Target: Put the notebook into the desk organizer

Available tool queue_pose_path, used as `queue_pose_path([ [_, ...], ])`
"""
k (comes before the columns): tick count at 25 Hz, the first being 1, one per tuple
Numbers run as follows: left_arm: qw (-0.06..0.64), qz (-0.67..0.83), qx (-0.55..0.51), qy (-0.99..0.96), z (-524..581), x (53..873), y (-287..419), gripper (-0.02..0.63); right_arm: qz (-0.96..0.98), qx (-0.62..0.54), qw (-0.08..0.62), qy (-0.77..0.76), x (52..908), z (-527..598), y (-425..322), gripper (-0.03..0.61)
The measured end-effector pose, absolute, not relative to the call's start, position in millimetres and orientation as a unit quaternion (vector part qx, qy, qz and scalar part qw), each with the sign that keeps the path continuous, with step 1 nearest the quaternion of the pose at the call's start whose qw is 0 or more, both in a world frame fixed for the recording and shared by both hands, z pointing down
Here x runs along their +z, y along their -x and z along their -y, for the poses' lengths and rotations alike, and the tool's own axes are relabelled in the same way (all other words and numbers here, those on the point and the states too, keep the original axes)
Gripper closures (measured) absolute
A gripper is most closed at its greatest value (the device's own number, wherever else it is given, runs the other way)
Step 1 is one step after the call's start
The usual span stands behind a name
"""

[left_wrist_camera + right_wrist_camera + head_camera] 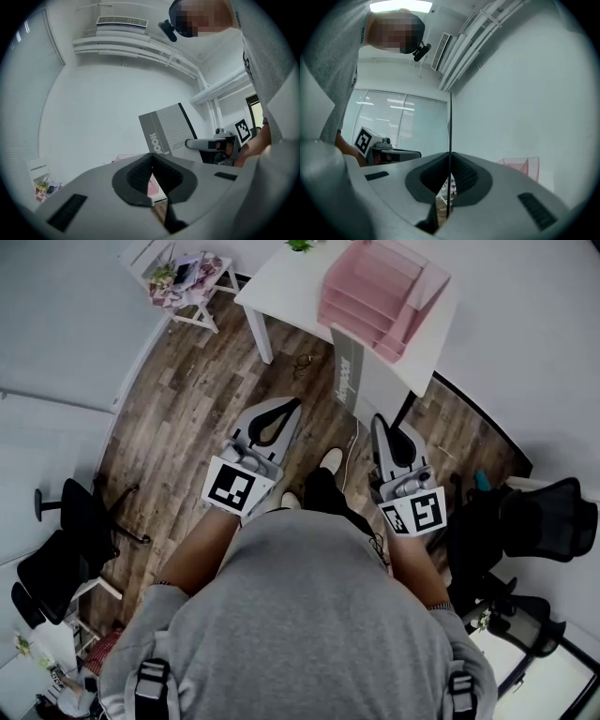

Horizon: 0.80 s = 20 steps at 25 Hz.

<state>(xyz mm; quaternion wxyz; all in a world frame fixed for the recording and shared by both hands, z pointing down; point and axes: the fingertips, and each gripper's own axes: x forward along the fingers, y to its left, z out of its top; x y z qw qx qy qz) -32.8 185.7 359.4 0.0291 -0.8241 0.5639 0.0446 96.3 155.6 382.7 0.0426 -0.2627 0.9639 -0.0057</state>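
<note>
1. the wooden floor (187,409) fills most of the head view. the person stands on it, a little way back from the furniture.
2. a white table (281,277) stands ahead at the top of that view.
3. a pink organizer (375,292) with stepped slots sits on the table's right part. its slots look empty from here.
4. the grey notebook (361,381) is in the air, upright, between the person and the table's near edge. it is not yet over the organizer.
5. the right gripper (380,423) is clenched on the notebook's lower part. in the right gripper view the notebook shows edge-on as a thin dark line pinched between the pads.
6. the left gripper (295,404) hangs beside it, well apart from the notebook. its jaws are pressed together on nothing, and only a bit of pink and floor shows past them.
7. step in hand, as i judge it: the carry, with pickup done and the drop-in not yet begun.
8. the next move likely calls for reaching forward over the table and turning the notebook's thin edge in line with one slot. it then needs lowering between the dividers before the grip loosens. a skewed entry could catch a divider or push the light organizer.
</note>
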Motion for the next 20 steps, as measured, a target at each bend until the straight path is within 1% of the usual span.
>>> queue_pose_path([
  [5, 0.029, -0.564, 0.038, 0.824, -134, 351, 34, 0.594, -0.963, -0.012, 0.05, 0.263, 379, -104, -93, 0.565],
  [20, 0.041, -0.573, 0.018, 0.818, -7, 334, 8, 0.594, -0.961, -0.028, 0.066, 0.267, 369, 30, -122, 0.565],
])
